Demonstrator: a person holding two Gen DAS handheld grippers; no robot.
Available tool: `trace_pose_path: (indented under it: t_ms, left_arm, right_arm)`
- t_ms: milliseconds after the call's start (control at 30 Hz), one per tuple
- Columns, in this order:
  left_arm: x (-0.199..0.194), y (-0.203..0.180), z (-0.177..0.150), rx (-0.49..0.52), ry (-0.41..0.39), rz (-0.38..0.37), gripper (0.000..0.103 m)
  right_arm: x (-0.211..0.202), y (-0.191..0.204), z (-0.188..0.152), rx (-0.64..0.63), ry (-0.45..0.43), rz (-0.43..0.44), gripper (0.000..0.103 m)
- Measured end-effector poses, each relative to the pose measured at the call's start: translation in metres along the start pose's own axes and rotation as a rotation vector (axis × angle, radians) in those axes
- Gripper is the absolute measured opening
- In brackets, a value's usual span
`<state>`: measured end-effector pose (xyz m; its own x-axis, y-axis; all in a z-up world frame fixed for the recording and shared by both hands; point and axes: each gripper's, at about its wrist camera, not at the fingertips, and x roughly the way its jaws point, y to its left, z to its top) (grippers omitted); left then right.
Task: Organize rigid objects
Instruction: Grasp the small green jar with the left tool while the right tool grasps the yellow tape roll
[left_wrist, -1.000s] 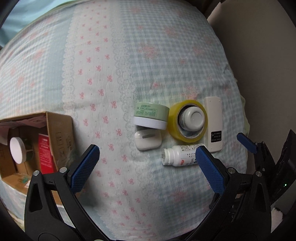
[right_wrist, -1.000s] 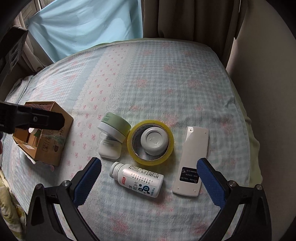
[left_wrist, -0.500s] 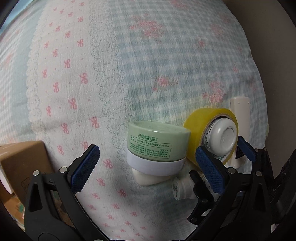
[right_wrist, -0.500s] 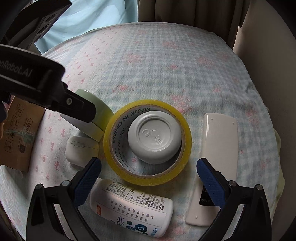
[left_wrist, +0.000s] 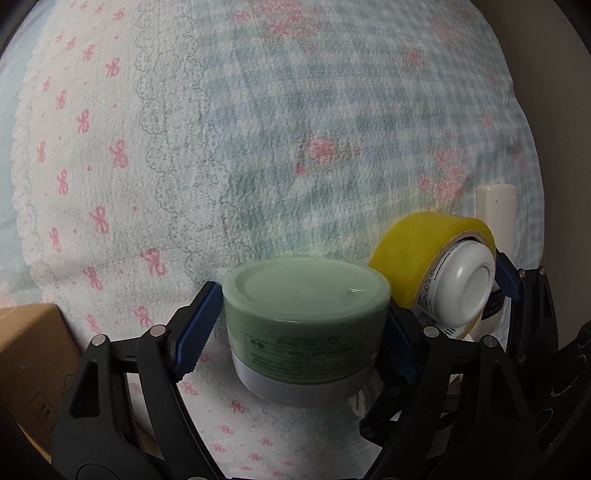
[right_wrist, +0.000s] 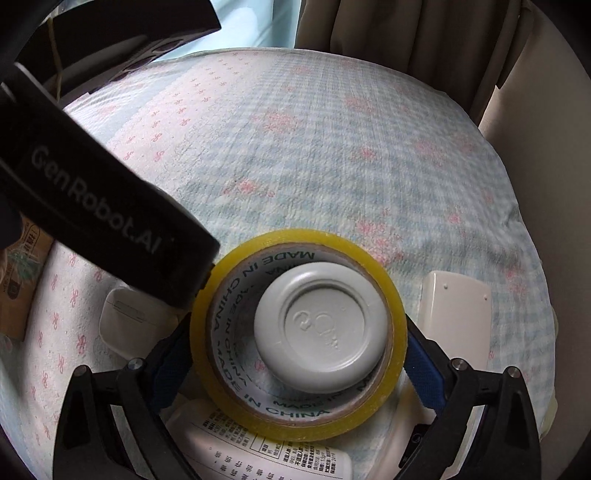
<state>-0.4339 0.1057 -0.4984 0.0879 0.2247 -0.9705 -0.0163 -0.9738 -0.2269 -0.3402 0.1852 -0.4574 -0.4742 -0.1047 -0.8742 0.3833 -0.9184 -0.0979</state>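
Observation:
My left gripper (left_wrist: 295, 332) is shut on a pale green jar with a white base (left_wrist: 306, 328), its blue pads against both sides. My right gripper (right_wrist: 299, 358) is shut on a yellow tape roll (right_wrist: 295, 325) with a white round jar (right_wrist: 321, 336) standing inside it. The tape roll (left_wrist: 417, 258) and the white jar (left_wrist: 461, 291) also show at the right of the left wrist view, tilted. A white pill bottle (right_wrist: 273, 450) lies under the tape. A white earbud case (right_wrist: 125, 321) lies to its left.
A white remote (right_wrist: 458, 321) lies right of the tape roll. A cardboard box (left_wrist: 33, 373) sits at the left on the patterned bedspread (left_wrist: 258, 147). The left gripper's black body (right_wrist: 92, 206) crosses the right wrist view. Curtains and a wall stand behind the bed.
Both grippers moved down onto the objects and closed: the left on the green jar, the right on the tape roll. The tape roll now looks tilted.

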Motion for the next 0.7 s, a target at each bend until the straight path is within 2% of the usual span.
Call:
trace_pose_path:
  t_ms: [33, 200, 433, 700]
  left_arm:
    - [-0.001, -0.001, 0.000, 0.006, -0.003, 0.004, 0.068]
    - [0.000, -0.010, -0.001, 0.024, -0.007, 0.018, 0.067]
    - [-0.013, -0.010, -0.004, -0.023, -0.023, -0.053, 0.067]
    - [-0.048, -0.021, -0.009, -0.034, -0.077, -0.069, 0.067]
  right_arm:
    - [0.000, 0.000, 0.000, 0.003, -0.001, 0.004, 0.096]
    - [0.001, 0.000, -0.001, 0.011, -0.001, 0.011, 0.096]
    - [0.001, -0.003, 0.005, 0.026, 0.006, 0.020, 0.095]
    - [-0.018, -0.001, 0.011, 0.049, -0.025, 0.015, 0.095]
